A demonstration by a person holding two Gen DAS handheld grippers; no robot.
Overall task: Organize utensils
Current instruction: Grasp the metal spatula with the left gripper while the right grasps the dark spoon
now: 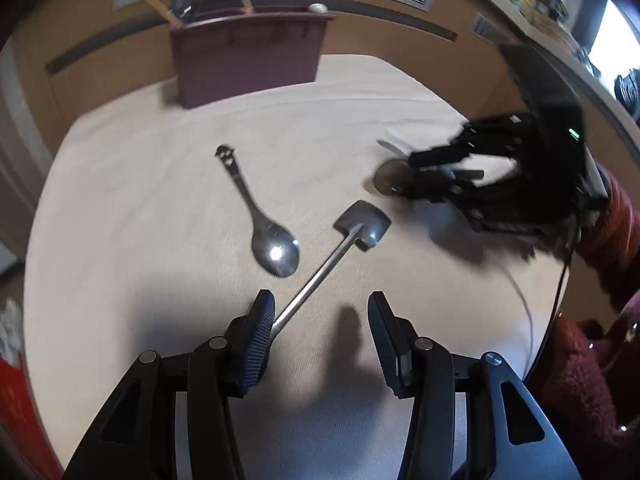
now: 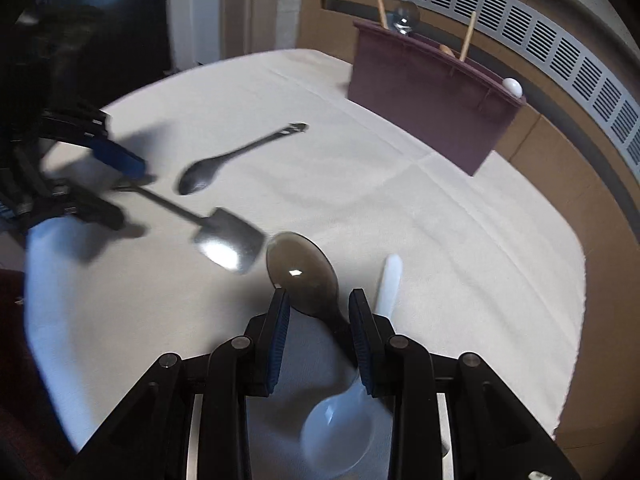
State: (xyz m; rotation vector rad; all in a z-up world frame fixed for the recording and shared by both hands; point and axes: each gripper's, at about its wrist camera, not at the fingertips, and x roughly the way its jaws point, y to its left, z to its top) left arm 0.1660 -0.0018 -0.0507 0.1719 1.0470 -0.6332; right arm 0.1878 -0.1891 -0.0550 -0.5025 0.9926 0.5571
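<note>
On the cream cloth lie a metal spoon (image 1: 274, 250) (image 2: 200, 176) and a shovel-shaped metal spoon (image 1: 364, 222) (image 2: 230, 242). My left gripper (image 1: 320, 320) (image 2: 116, 188) is open. The shovel spoon's handle end rests against its left finger (image 1: 258, 332). My right gripper (image 2: 318, 320) (image 1: 434, 176) is shut on a brown translucent spoon (image 2: 302, 274) (image 1: 386, 180), pinching it near the neck. A white plastic spoon (image 2: 340, 428) lies under that gripper, and its handle pokes out beyond the right finger. At the back stands a maroon organizer box (image 1: 248, 64) (image 2: 428, 104).
The box holds two wooden sticks (image 2: 466, 36), a metal spoon and a white utensil end. The table (image 1: 132, 208) (image 2: 460, 264) drops off at the right and far edges. A person's dark red sleeve (image 1: 580, 364) is at the right. A wall vent runs behind.
</note>
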